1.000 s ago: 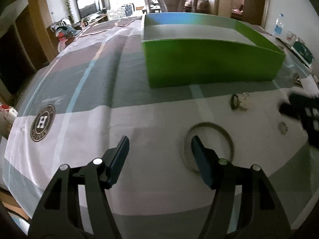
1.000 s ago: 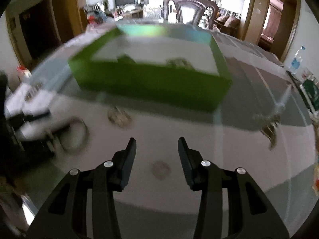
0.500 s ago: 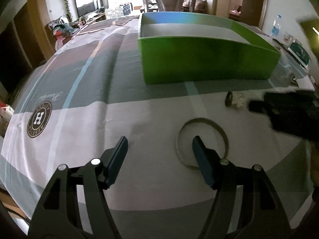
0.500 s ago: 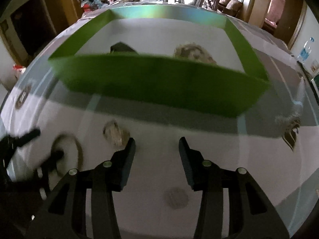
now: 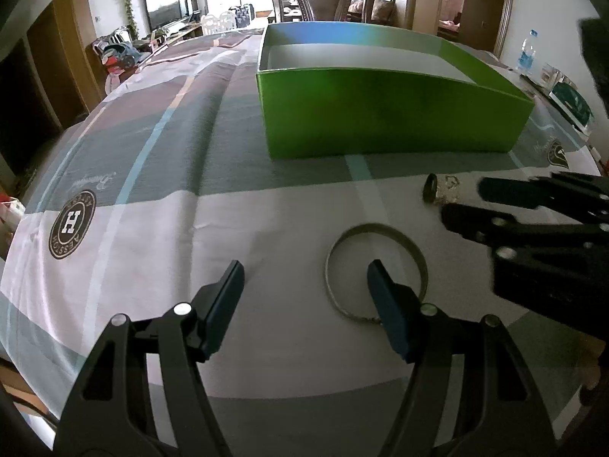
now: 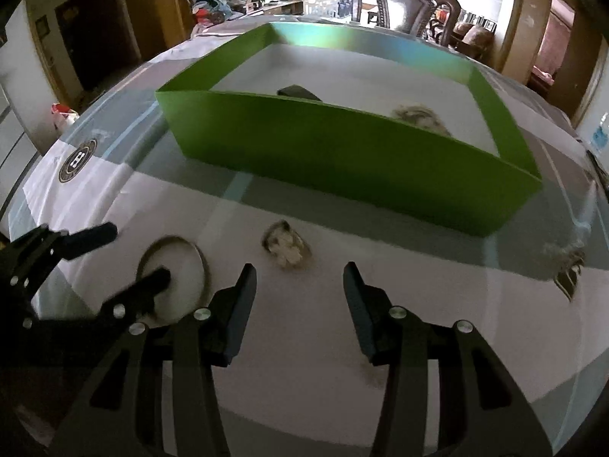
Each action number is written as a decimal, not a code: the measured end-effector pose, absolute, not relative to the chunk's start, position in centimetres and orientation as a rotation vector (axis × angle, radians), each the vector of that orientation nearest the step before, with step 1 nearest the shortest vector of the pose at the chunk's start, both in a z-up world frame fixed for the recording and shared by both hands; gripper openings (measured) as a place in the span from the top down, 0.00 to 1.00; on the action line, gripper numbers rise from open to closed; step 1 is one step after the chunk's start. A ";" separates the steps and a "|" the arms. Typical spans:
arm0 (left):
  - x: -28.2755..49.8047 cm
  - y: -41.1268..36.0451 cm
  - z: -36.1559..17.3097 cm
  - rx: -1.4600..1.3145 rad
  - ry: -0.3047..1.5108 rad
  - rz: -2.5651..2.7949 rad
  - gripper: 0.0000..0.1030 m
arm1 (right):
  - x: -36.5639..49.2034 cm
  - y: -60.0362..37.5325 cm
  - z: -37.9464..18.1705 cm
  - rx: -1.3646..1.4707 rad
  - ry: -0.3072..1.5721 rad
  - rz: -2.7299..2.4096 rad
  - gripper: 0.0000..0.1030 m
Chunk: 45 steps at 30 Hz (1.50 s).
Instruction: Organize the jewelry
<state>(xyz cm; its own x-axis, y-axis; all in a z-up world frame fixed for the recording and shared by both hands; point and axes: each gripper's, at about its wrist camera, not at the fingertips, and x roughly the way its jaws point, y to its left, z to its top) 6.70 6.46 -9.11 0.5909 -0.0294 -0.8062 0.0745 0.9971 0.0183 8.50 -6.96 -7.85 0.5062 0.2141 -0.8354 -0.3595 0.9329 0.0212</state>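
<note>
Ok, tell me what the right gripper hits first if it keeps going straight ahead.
Probably the small sparkly jewelry piece lying just ahead of the open right gripper; beyond it stands the green box. Depth is uncertain.

My two claws, the left one (image 5: 304,282) and the right one (image 6: 298,283), are black with dark blue pads (image 5: 388,304). The big cardboard box (image 5: 380,118) is bright green outside and white inside. The tablecloth (image 5: 152,190) has white, grey and brown blocks, thin blue lines and a round brown H badge (image 5: 72,224).
</note>
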 end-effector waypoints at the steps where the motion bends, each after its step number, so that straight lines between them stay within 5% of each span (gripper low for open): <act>1: 6.7 6.4 -9.1 0.051 0.937 -0.061 0.35 | 8.7 -6.9 -8.0 -0.162 0.986 0.349 0.66; 2: 6.8 6.4 -9.2 0.051 0.937 -0.061 0.35 | 9.5 -6.8 -8.3 -0.155 0.997 0.354 0.82; 5: 6.7 6.5 -9.2 0.048 0.935 -0.062 0.35 | 9.2 -7.6 -8.5 -0.109 1.012 0.357 0.84; 25: 5.8 4.6 -9.1 0.080 0.914 -0.069 0.41 | 3.9 -12.2 -8.6 -0.057 0.989 0.135 0.84; 31: 5.8 4.7 -9.2 0.078 0.913 -0.067 0.39 | 3.4 -11.4 -8.7 -0.079 0.974 0.115 0.68; 45: 5.8 4.8 -9.2 0.073 0.910 -0.069 0.38 | 4.0 -10.6 -8.7 -0.106 0.955 0.106 0.68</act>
